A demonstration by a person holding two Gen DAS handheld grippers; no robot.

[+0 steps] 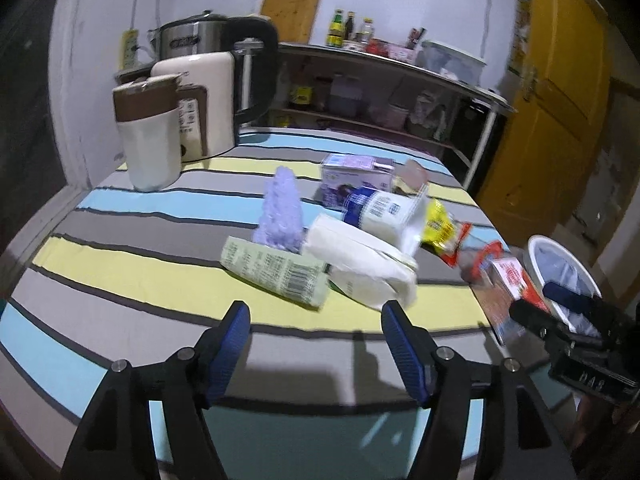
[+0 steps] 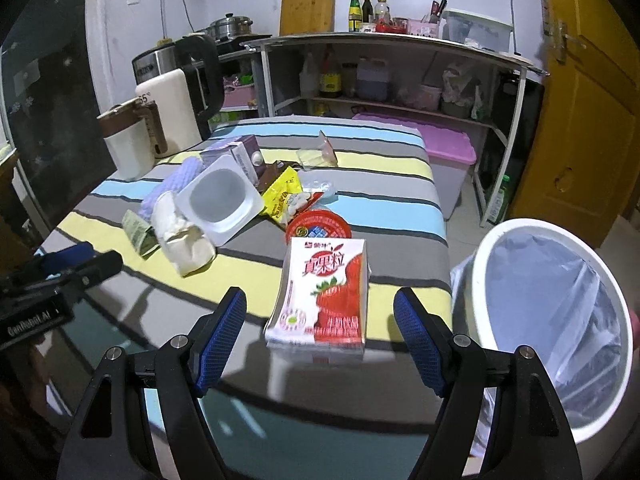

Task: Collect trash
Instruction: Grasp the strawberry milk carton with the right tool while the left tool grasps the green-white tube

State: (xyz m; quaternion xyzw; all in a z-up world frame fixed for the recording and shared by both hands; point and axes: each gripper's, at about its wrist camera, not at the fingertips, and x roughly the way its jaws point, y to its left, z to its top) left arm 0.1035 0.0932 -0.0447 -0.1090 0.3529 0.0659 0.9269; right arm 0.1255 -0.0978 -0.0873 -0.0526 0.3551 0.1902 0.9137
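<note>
Blue-padded fingers of the right gripper (image 2: 320,336) stand spread wide, holding nothing, on either side of a red-and-white strawberry milk carton (image 2: 324,296) that lies flat near the edge of the striped tablecloth (image 2: 384,204). Just behind the carton sits a round red foil lid (image 2: 318,222), and beyond it a yellow snack wrapper (image 2: 282,194), a white square plastic tub (image 2: 222,202), crumpled white tissue (image 2: 182,240) and a purple drink box (image 2: 236,154) crowd together mid-table. Off the table's right edge stands a white round bin lined with a clear bag (image 2: 560,320), its mouth open. Over the near stripes, the left gripper (image 1: 316,348) is likewise spread and empty, facing a pale green tissue packet (image 1: 276,274) close ahead.
</note>
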